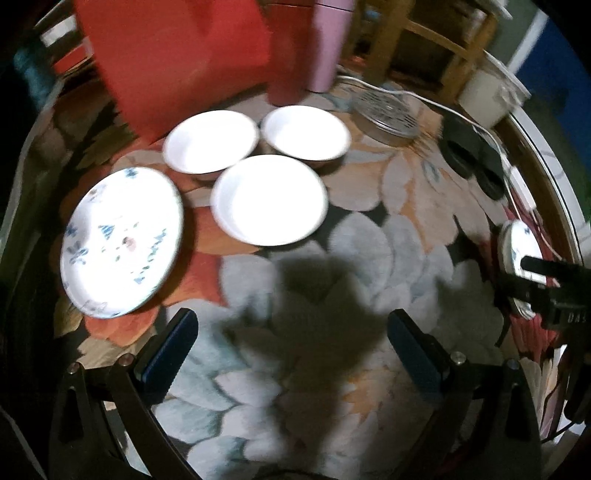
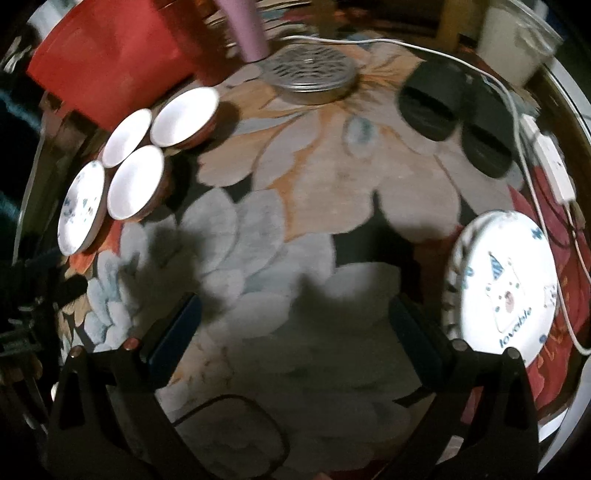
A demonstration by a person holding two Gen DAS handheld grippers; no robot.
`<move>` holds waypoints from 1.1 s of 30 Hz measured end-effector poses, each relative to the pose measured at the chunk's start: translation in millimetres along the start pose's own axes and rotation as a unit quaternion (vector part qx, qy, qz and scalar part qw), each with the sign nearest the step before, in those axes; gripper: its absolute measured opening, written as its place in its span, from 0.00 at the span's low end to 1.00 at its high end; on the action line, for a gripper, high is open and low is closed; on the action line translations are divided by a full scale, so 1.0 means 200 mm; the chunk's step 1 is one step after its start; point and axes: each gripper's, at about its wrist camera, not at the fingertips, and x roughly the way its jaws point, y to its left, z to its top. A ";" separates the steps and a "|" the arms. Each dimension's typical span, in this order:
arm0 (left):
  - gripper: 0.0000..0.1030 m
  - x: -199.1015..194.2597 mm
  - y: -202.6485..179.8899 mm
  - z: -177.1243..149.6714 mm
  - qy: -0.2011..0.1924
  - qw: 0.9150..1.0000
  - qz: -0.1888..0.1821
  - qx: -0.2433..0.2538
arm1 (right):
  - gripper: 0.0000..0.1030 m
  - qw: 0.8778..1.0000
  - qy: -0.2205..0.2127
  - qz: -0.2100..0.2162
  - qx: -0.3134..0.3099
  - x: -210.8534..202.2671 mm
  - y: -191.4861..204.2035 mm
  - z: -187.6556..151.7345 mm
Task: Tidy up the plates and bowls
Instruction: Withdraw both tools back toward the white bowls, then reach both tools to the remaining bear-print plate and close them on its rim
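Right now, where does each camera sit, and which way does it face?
Left wrist: on the left gripper, facing the table's far side; three bowls and a plate ahead-left; own open fingers, right gripper at the edge.
Right wrist: on the right gripper, facing likewise; plate stack beside it; own open fingers.
Shared: bowls, plates, strainer, floral cloth.

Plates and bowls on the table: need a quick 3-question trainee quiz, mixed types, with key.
1. How many white bowls stand clustered by the red bag?
2. True or false: the left tool is shut on the patterned plate.
3. Which lies nearest the right tool? A) lovable plate B) metal grate disc C) pink bottle

Key: 1) three. 2) false; it is open, holding nothing, the plate to its left. 3) A.
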 end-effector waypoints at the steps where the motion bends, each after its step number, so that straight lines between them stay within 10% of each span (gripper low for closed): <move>1: 0.99 -0.01 0.04 -0.01 -0.001 1.000 0.002 -0.010 | 0.99 1.000 0.002 0.002 -0.006 0.00 0.03 0.00; 33: 0.99 -0.10 0.97 -0.29 -0.018 0.987 0.058 -0.148 | 0.88 0.990 0.047 0.119 -0.055 0.29 1.13 0.10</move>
